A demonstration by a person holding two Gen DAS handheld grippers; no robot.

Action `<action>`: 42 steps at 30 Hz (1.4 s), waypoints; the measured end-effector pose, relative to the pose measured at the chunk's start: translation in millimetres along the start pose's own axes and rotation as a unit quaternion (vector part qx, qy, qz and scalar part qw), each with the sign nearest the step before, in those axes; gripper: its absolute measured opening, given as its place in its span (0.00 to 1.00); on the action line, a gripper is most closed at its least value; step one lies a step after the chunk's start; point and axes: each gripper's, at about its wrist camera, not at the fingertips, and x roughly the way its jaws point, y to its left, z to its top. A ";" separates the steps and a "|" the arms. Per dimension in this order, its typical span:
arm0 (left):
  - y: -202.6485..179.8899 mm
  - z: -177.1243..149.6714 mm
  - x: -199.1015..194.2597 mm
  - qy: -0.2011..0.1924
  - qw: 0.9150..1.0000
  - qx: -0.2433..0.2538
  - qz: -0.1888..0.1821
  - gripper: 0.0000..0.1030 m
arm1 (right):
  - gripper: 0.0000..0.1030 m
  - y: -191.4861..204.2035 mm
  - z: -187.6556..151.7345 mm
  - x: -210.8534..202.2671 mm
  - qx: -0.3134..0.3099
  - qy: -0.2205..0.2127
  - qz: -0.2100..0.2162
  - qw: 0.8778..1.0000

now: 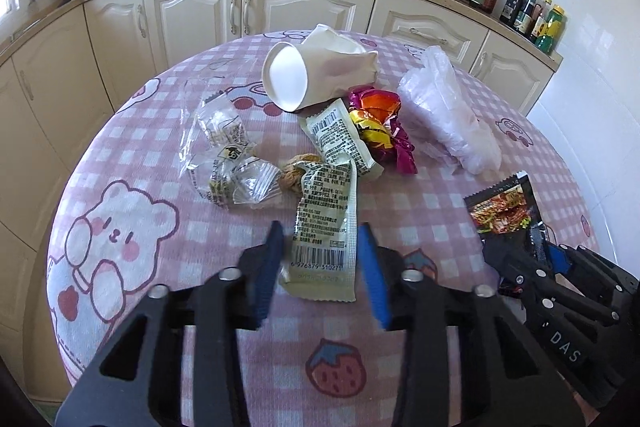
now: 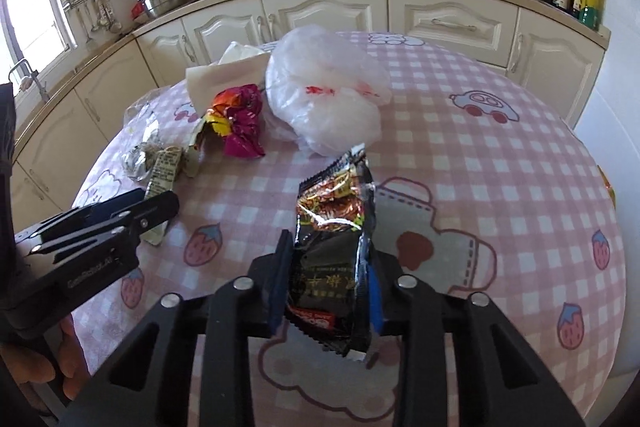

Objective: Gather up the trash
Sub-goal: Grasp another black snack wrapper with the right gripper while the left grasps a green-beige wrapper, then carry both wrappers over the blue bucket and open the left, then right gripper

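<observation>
Gripping a black snack wrapper (image 2: pixel 334 247) between its blue pads, the right gripper (image 2: pixel 329 283) holds it just above the pink checked tablecloth (image 2: pixel 500 163). The left gripper (image 1: pixel 322 267) stands partly open around the near end of a pale barcode wrapper (image 1: pixel 324 239), though whether its pads press it is unclear. Beyond that wrapper lie a tipped white paper cup (image 1: pixel 292 77), a crumpled magenta-and-orange wrapper (image 1: pixel 382 125) and a clear plastic bag (image 1: pixel 448 111).
</observation>
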 end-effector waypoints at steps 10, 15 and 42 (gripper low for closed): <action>7.7 -8.8 -20.6 -0.019 0.998 -0.008 -0.054 0.03 | 0.11 17.1 -1.1 -14.1 0.001 -0.023 0.053 0.998; 14.0 -16.4 -46.4 -0.041 0.997 -0.012 -0.068 0.02 | 0.11 37.3 -1.6 -28.1 -0.011 -0.033 0.072 0.997; 226.2 -99.6 -170.4 -0.111 0.973 -0.186 0.080 0.02 | 0.11 305.7 -30.8 -36.5 -0.178 0.000 0.232 0.956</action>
